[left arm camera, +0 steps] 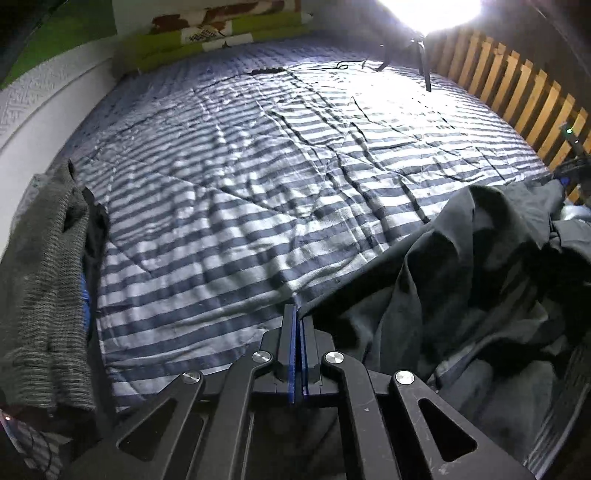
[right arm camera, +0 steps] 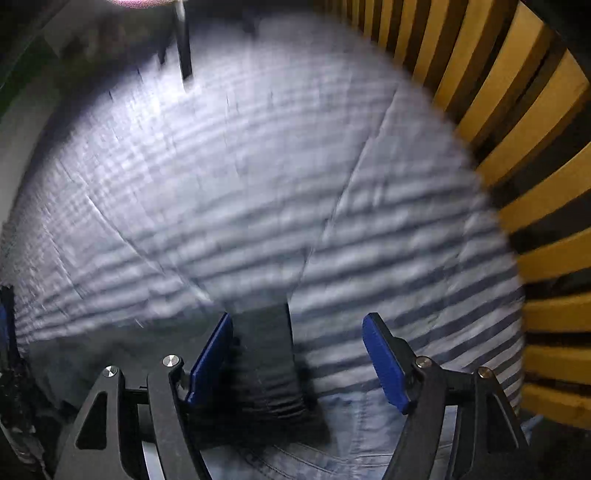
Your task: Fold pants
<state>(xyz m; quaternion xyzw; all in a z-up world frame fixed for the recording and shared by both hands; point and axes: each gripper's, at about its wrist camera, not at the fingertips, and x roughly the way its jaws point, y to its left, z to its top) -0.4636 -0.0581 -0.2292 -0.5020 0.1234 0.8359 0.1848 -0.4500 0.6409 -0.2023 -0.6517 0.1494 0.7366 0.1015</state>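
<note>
One pair of dark pants (left arm camera: 461, 280) lies crumpled across the lower right of the left wrist view, spilling over the striped bedcover (left arm camera: 258, 166), with a corner of its cloth running down to the tips of the left gripper (left arm camera: 298, 314). That claw is clenched, its blue pads pressed together at the bottom centre of the frame, and the pants' edge sits right at the closed tips, seemingly pinched there, though the grip itself is hard to make out. In the blurred right wrist view, a dark strip of the pants (right arm camera: 266, 354) stands between the fingers of the right gripper (right arm camera: 295, 328), close against the left blue pad and apart from the right one; this claw is released, its jaws spread wide. Pale blue denim (right arm camera: 351, 435) shows below that strip at the bottom of the frame. A grey knit garment (left arm camera: 40, 288) hangs at the left edge of the left wrist view. Yellow wooden slats (right arm camera: 517, 129) run along the right side, and a bright lamp (left arm camera: 428, 11) glares at the top.
</note>
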